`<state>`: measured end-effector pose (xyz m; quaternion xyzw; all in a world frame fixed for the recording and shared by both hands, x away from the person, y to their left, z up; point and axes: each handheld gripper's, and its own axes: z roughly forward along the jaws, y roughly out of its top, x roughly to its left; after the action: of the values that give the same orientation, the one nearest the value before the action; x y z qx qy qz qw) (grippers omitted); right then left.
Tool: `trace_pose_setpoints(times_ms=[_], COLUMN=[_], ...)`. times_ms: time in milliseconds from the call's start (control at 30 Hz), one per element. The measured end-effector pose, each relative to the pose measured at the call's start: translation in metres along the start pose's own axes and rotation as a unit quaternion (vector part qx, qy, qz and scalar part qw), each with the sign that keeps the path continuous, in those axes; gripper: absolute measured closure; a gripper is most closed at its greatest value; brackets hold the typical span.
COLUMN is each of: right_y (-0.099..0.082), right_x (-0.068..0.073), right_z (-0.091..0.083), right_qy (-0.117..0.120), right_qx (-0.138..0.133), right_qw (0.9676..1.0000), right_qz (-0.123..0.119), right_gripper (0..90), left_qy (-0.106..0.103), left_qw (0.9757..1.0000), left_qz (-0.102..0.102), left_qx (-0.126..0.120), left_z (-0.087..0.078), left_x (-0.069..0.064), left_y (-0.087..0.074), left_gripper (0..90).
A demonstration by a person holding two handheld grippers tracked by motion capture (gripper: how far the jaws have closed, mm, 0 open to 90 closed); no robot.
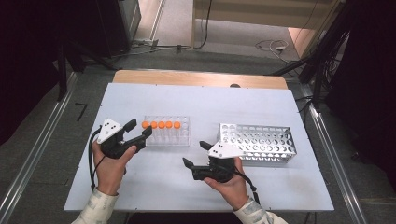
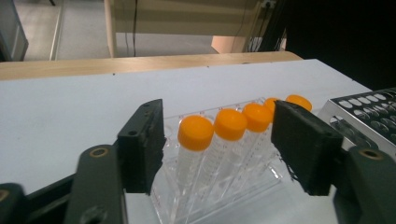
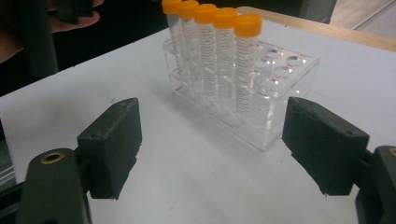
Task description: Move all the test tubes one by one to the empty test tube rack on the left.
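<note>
While the left gripper (image 1: 139, 130) gapes empty beside the orange-capped tubes (image 1: 161, 124) for a grasp, the right gripper (image 1: 196, 153) waits wide.

In the left gripper view, the right jaw is covering part of the two far orange-capped tubes (image 2: 280, 103), and the metal rack (image 2: 369, 109) beyond that jaw is running out of the picture edge. The lower edge is cutting off the clear rack (image 2: 210, 200) between the jaws. In the right gripper view, a hand (image 3: 70, 21) far beyond the left jaw is staying dark and cropped.
</note>
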<state>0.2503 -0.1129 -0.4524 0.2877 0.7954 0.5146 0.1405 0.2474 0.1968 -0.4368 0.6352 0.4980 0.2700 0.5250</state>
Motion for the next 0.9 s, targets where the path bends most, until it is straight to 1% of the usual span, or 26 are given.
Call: trace_pose_setpoints(times_ms=[67,233,433,533,633,700,900], right_y=[-0.001,-0.005,-0.016,-0.023,-0.028,-0.031,-0.042], right_x=[-0.004,-0.016,-0.037,-0.047,-0.057,-0.062,-0.079], right_z=[-0.004,-0.021,-0.047,-0.058,-0.068,-0.076,-0.099], right_qy=[-0.006,-0.022,-0.05,-0.066,-0.078,-0.086,-0.12], right_qx=[-0.001,-0.004,-0.007,-0.003,-0.004,-0.004,-0.001], right_qw=[1.0,0.9997,0.9984,0.9974,0.9964,0.9955,0.9917], right_qz=[0.001,0.009,0.024,0.03,0.035,0.041,0.045], right_gripper=[18.4,18.2,18.0,17.8,17.8,17.6,17.5], left_qy=[0.007,0.011,0.025,0.028,0.034,0.04,0.066], left_qw=[1.0,0.9999,0.9996,0.9993,0.9989,0.9987,0.997], left_qz=[0.001,-0.005,-0.006,-0.007,-0.009,-0.013,-0.024], left_qx=[0.002,0.008,0.014,0.021,0.03,0.031,0.032], left_z=[-0.005,-0.013,-0.022,-0.025,-0.028,-0.031,-0.039], left_x=[0.001,0.002,0.004,0.007,0.012,0.015,0.03], left_y=[-0.004,-0.017,-0.031,-0.037,-0.044,-0.047,-0.055], left_gripper=[27.1,20.5,18.5,18.1,17.2,16.1,15.7])
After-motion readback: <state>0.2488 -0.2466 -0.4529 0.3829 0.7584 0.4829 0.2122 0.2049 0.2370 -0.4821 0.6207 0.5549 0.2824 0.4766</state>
